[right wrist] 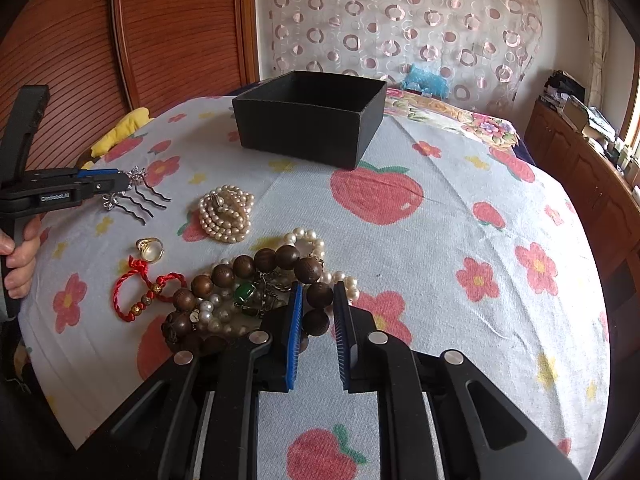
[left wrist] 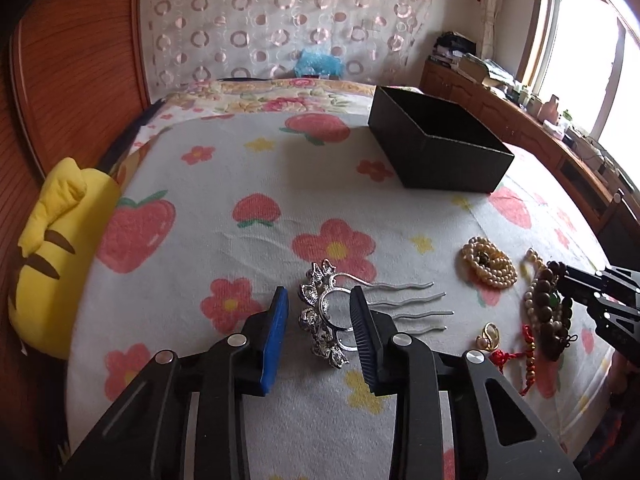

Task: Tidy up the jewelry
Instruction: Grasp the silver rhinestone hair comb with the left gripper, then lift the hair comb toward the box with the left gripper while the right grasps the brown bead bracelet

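Note:
A silver hair comb (left wrist: 320, 312) with flower ornaments lies on the bedspread. My left gripper (left wrist: 319, 294) is open around its ornament end, and a thin gap shows at the blue pad (left wrist: 278, 320). The right wrist view has this gripper (right wrist: 126, 184) at the comb (right wrist: 136, 196). My right gripper (right wrist: 318, 290) is shut on a brown wooden bead bracelet (right wrist: 256, 264), with one bead squeezed between the pads. The bracelet lies in a heap with a white pearl strand (right wrist: 316, 244) and a green stone (right wrist: 246, 293). An open black box (right wrist: 296, 132) stands farther back.
A coiled cream pearl necklace (right wrist: 226, 214), a gold ring (right wrist: 150, 249) and a red cord bracelet (right wrist: 136, 292) lie between the two grippers. A yellow plush (left wrist: 56, 264) sits at the bed's left edge. A person's hand (right wrist: 20, 256) holds the left gripper's handle. Wooden cabinets (left wrist: 520, 120) line the right.

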`<state>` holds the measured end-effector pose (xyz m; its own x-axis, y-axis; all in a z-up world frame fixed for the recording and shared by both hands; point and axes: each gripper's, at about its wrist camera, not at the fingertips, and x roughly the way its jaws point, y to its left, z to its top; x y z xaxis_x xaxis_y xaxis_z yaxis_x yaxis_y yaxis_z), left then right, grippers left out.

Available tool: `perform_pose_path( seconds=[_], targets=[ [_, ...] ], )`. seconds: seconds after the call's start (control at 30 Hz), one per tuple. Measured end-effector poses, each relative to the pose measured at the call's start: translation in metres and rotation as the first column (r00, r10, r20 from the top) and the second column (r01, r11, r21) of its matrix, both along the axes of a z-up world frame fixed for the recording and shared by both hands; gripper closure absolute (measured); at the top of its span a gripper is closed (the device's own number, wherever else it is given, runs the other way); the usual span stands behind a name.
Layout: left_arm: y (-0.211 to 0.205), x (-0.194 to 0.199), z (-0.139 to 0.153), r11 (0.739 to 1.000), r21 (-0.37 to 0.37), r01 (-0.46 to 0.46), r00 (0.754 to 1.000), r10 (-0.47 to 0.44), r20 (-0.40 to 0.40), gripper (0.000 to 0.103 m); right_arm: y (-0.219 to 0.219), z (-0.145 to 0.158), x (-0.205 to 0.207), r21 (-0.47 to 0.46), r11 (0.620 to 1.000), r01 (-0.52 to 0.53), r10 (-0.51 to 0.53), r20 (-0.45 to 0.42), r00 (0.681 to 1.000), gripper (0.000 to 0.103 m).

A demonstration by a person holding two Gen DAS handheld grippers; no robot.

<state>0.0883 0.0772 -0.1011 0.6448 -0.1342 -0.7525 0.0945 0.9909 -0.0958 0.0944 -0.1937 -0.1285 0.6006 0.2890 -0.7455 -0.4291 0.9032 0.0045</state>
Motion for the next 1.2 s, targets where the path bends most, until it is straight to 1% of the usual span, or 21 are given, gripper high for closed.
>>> perform_pose_path(
  seconds=[0.07,0.1,0.13,0.17,0.23,0.27,0.3,0.33,0.5,0.6,0.67,0.7,0.73,0.8,0.83,1.0,1.07,1.1,1.13,1.2],
  targets=[
    [0.001,0.002,-0.002,1.000,-0.004,-0.002,1.000,0.002,-0.002,0.073,-0.001,0.000,0.000,0.001,1.000,0.000,0.000,0.000,1.000,0.087],
    [0.001,0.004,-0.002,1.000,-0.011,-0.002,1.000,0.002,-0.004,0.076,0.000,0.000,0.000,0.003,1.000,0.000,0.000,-0.001,1.000,0.087],
    [0.003,0.004,-0.002,1.000,-0.021,-0.003,1.000,0.003,-0.004,0.083,0.000,0.000,0.000,0.004,1.000,0.000,0.000,-0.002,1.000,0.087],
    [0.003,0.004,-0.002,1.000,-0.028,-0.003,1.000,0.003,-0.003,0.085,0.000,0.000,0.000,0.003,1.000,0.000,0.000,-0.001,1.000,0.087],
    [0.005,0.001,0.002,0.999,-0.038,-0.010,1.000,0.011,0.017,0.094,0.000,0.000,0.000,0.002,1.000,0.000,0.000,-0.001,1.000,0.087],
    [0.006,-0.002,0.005,0.999,-0.044,-0.010,0.999,0.012,0.032,0.096,0.000,0.000,0.000,0.002,1.000,0.000,0.000,-0.001,1.000,0.087],
    [0.007,-0.005,0.008,0.999,-0.050,-0.011,0.999,0.014,0.046,0.102,0.000,0.000,0.000,0.002,1.000,0.000,0.000,-0.001,1.000,0.087],
    [0.007,-0.007,0.011,0.998,-0.059,-0.008,0.998,0.011,0.056,0.103,0.000,0.000,0.000,0.002,1.000,0.000,0.000,-0.001,1.000,0.087],
    [-0.001,-0.019,0.026,0.998,-0.056,0.018,0.994,-0.012,0.109,0.103,0.000,0.000,0.000,0.001,1.000,0.000,0.000,0.000,1.000,0.087],
    [-0.004,-0.020,0.029,0.999,-0.042,0.016,0.993,-0.011,0.116,0.103,0.000,0.000,0.000,0.002,1.000,0.000,0.000,0.000,1.000,0.087],
    [-0.004,-0.017,0.028,1.000,-0.019,0.002,0.994,0.000,0.109,0.102,0.000,0.000,0.000,0.002,1.000,0.000,0.000,0.000,1.000,0.087],
    [-0.004,-0.015,0.027,1.000,-0.011,0.000,0.995,0.001,0.101,0.095,0.000,0.000,0.000,0.002,1.000,0.000,0.000,-0.001,1.000,0.087],
    [-0.003,-0.012,0.024,1.000,-0.005,0.001,0.996,0.000,0.084,0.081,0.000,0.000,0.000,0.002,1.000,0.000,0.000,-0.001,1.000,0.087],
    [-0.001,-0.008,0.019,1.000,-0.004,0.000,0.998,0.000,0.061,0.065,0.000,0.000,0.000,0.002,1.000,0.000,0.000,0.000,1.000,0.087],
    [-0.001,-0.005,0.015,1.000,-0.007,0.006,0.999,-0.006,0.045,0.064,0.000,0.000,0.000,0.002,1.000,0.000,0.000,0.000,1.000,0.087],
    [-0.001,0.006,-0.001,1.000,-0.016,0.016,1.000,-0.016,-0.014,0.064,0.000,0.000,0.000,0.003,1.000,0.000,0.000,-0.001,1.000,0.087],
    [-0.002,0.005,-0.003,1.000,-0.018,0.019,1.000,-0.019,-0.007,0.064,0.000,0.000,0.000,0.003,1.000,0.000,0.000,-0.001,1.000,0.087],
    [-0.003,0.005,-0.004,1.000,-0.016,0.025,1.000,-0.025,-0.004,0.068,0.000,0.000,0.000,0.002,1.000,0.000,0.000,-0.001,1.000,0.087],
    [-0.004,0.004,-0.004,0.999,-0.020,0.036,0.999,-0.036,-0.002,0.081,0.000,0.000,0.000,-0.001,1.000,0.000,0.000,0.000,1.000,0.087],
    [-0.006,0.002,-0.004,0.999,0.001,0.034,0.999,-0.034,0.003,0.084,0.000,0.000,0.000,-0.004,1.000,0.002,-0.002,0.002,1.000,0.087]
  ],
)
